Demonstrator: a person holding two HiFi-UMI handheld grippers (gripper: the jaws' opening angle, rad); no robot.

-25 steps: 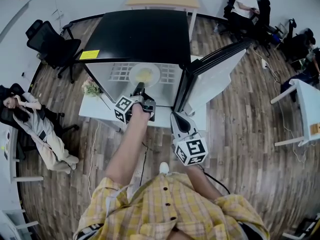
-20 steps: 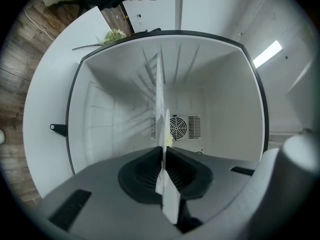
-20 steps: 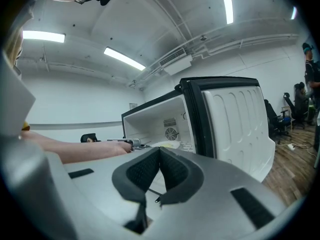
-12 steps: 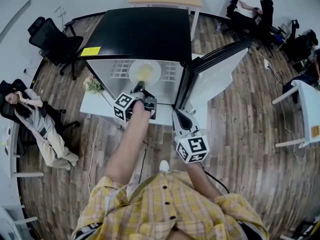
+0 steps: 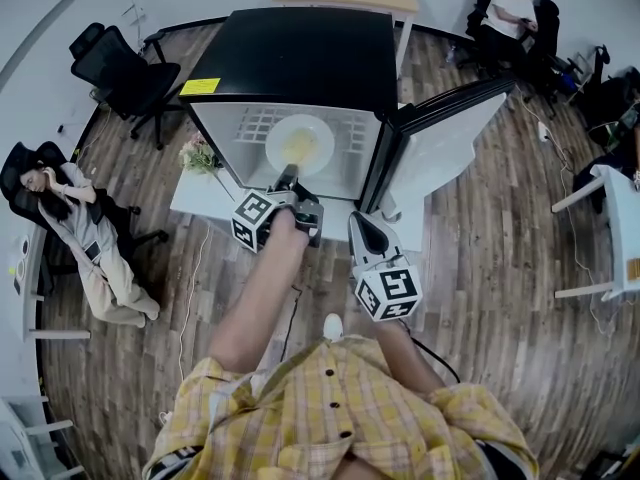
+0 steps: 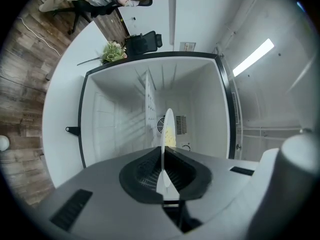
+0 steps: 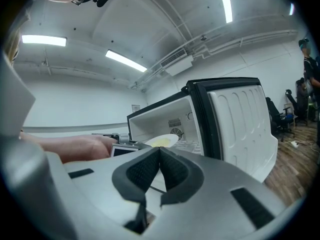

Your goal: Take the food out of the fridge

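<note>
In an office with a wooden floor, a small fridge (image 5: 290, 63) is seen open at the upper centre of the head view. The plate (image 5: 312, 133) of yellow food (image 5: 295, 148) — inside the opening — is clamped at its rim by the left gripper (image 5: 287, 176). The right gripper (image 5: 358, 220), just lower right, is shut on nothing.

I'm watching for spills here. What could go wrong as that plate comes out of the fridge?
The left gripper pinches the plate only at its near rim, so the plate may tip and the yellow food slide off.
The open fridge door stands close on the right; the plate or the shut right gripper could knock it.
</note>
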